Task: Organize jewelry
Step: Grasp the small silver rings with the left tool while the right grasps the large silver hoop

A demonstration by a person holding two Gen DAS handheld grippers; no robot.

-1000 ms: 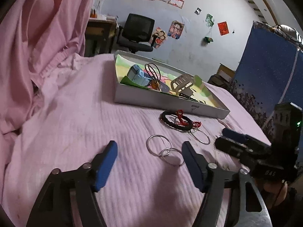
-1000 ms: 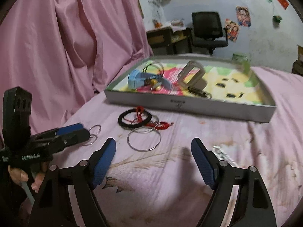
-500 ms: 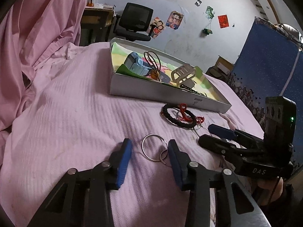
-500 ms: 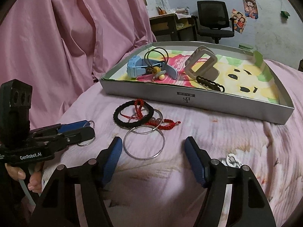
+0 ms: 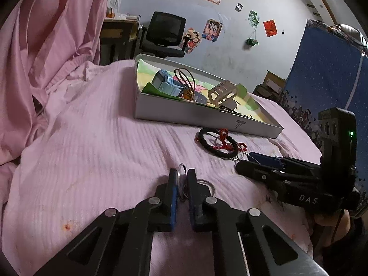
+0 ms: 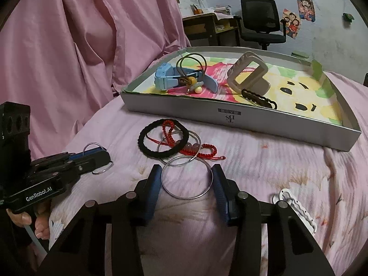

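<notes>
Your left gripper (image 5: 182,182) has its fingers pinched on the small linked metal rings (image 6: 96,158), which lie on the pink bedspread (image 5: 92,142) well short of the tray (image 6: 241,117). Your right gripper (image 6: 185,179) is spread, its pads flanking the large silver bangle (image 6: 186,177) just in front of the tray, beside the black braided band (image 6: 163,141) and red cord bracelet (image 6: 195,148). These rings look light, stiff and slick, so they will likely twist or slip; grip across the wire, not the hollow.
</notes>
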